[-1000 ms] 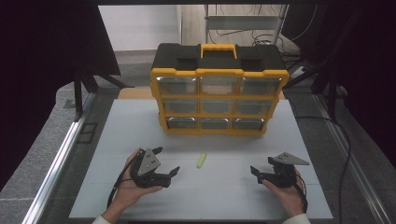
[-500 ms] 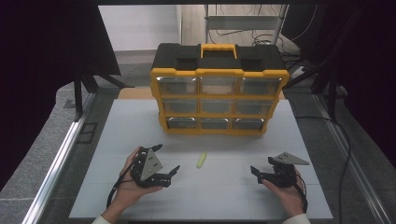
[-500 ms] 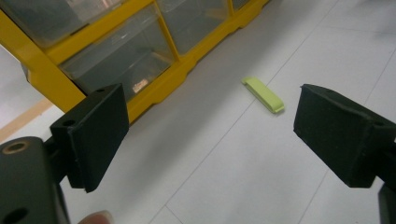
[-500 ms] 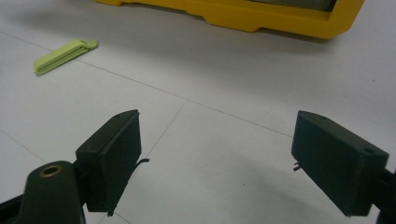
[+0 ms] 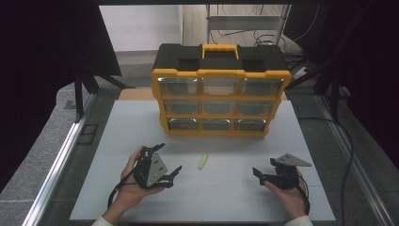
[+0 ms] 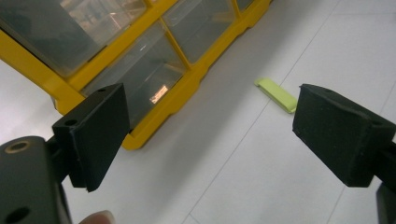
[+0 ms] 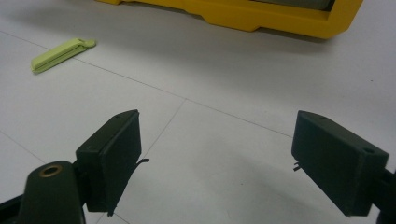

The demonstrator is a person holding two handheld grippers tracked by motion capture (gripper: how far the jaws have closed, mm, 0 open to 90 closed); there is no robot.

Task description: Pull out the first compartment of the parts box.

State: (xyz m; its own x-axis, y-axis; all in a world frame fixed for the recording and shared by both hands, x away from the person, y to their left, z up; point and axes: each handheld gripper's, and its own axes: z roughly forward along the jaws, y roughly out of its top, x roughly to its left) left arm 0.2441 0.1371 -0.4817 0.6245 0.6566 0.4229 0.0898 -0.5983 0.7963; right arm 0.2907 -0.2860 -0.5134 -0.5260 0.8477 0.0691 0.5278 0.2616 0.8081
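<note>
A yellow and black drawer organizer (image 5: 221,94) stands at the back middle of the white table, clear drawers facing me. A small lime-green flat piece (image 5: 203,161) lies on the table in front of it. My left gripper (image 5: 168,158) is held low at the front left, open and empty, jaws toward the green piece. In the left gripper view the green piece (image 6: 276,94) lies ahead between the wide jaws of the left gripper (image 6: 215,130), beside the organizer's (image 6: 187,88) bottom row. My right gripper (image 5: 263,168) rests at the front right, open and empty. In the right gripper view the green piece (image 7: 63,54) sits far left of the right gripper (image 7: 219,158).
The white table top (image 5: 117,141) has metal rails along its left and right sides. Black curtains and stand legs flank the table at the back. Cables lie on the floor behind the organizer. The organizer's base (image 7: 261,16) crosses the top of the right gripper view.
My left gripper has turned slightly in the hand, staying in about the same place. The right gripper and the green piece have not moved.
</note>
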